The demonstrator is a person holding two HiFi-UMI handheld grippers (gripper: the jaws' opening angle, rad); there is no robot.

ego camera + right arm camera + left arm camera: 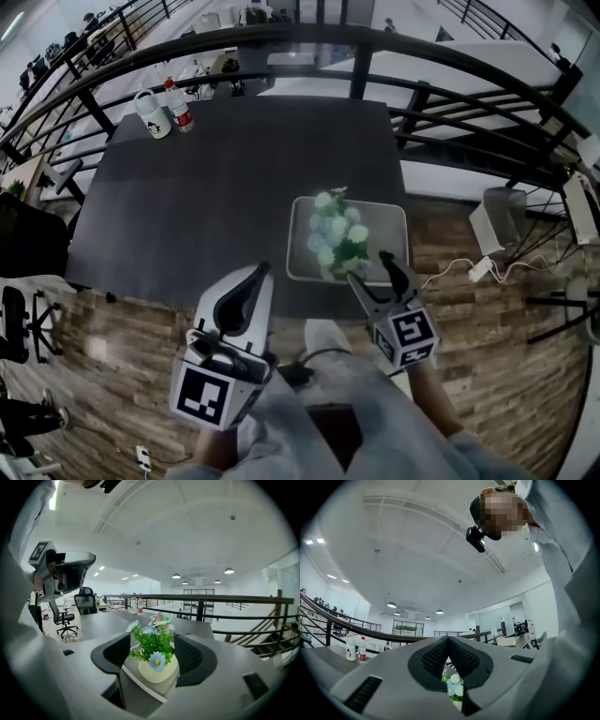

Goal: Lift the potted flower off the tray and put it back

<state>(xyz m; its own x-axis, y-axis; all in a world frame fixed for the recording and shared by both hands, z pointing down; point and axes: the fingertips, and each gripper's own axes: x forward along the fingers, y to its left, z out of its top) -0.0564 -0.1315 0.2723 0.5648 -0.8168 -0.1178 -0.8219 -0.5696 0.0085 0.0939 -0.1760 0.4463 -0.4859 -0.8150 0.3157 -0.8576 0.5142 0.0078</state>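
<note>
The right gripper [372, 272] holds its two jaws spread wide, and neither pad touches anything. Straight ahead of it, framed in the gap between the jaws, stands the one potted flower [153, 658]. It is a cream pot with green leaves and pale blue and white blossoms, upright on the single grey tray [386, 230]. The tray lies just beyond the jaw tips, at the near edge of the dark table [234, 178].

Off to this gripper's left, apart from the tray, the left gripper [251, 286] has its two jaws closed together with nothing between them.

Far beyond both grippers, at the table's far left corner, two containers stand side by side. One is a white jug [152, 114] and the other a bottle with a red cap [181, 114]. A dark railing [375, 56] curves round behind the table.
</note>
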